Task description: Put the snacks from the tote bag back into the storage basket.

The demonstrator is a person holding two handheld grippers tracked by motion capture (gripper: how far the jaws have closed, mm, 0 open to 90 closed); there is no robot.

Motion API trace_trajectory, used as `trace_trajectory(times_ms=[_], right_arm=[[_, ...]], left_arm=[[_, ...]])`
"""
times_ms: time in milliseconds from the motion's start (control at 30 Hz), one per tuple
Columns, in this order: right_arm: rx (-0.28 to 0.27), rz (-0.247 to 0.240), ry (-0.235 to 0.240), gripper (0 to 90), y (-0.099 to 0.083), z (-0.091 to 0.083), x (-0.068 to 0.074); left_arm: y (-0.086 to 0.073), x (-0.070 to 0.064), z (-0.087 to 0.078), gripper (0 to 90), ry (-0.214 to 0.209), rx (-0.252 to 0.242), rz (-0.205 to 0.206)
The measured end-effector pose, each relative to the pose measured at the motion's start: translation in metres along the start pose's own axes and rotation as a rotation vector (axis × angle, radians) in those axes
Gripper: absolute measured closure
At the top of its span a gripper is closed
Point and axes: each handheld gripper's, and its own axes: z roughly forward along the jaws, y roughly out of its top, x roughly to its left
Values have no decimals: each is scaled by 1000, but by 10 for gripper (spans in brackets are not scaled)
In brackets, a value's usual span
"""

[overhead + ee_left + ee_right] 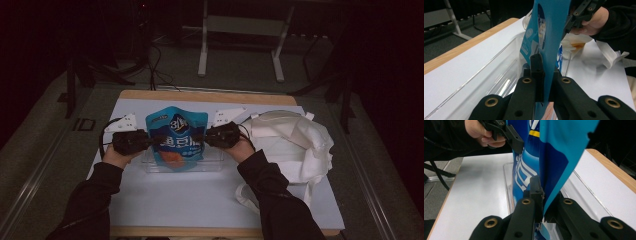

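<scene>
A blue snack pouch [176, 137] with white lettering and an orange picture is held upright over a clear plastic tray [212, 164] in the middle of the table. My left gripper [152, 141] is shut on the pouch's left edge [549, 50]. My right gripper [201, 137] is shut on its right edge [556, 165]. In the left gripper view the right gripper [569, 26] shows at the pouch's far side. In the right gripper view the left gripper [517, 146] pinches the far edge. The pouch's bottom hangs inside the tray [486, 77].
A white cloth bag [292, 142] lies crumpled at the table's right, its strap trailing toward the front edge. The table carries a white sheet [200, 192] with a wooden edge [205, 96] at the back. Dark cables and a stand's legs [240, 45] lie on the floor beyond.
</scene>
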Motion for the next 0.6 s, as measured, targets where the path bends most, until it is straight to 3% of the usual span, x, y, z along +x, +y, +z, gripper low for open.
trace_trajectory(times_ms=[333, 433, 600], right_arm=[[9, 7, -16, 823, 2, -1, -1], [-1, 14, -19, 773, 3, -4, -2], [-15, 27, -41, 562, 6, -8, -3]], left_arm=[[2, -6, 0, 869, 49, 21, -7], [3, -7, 0, 787, 67, 36, -15], [7, -8, -1, 542, 108, 36, -39]])
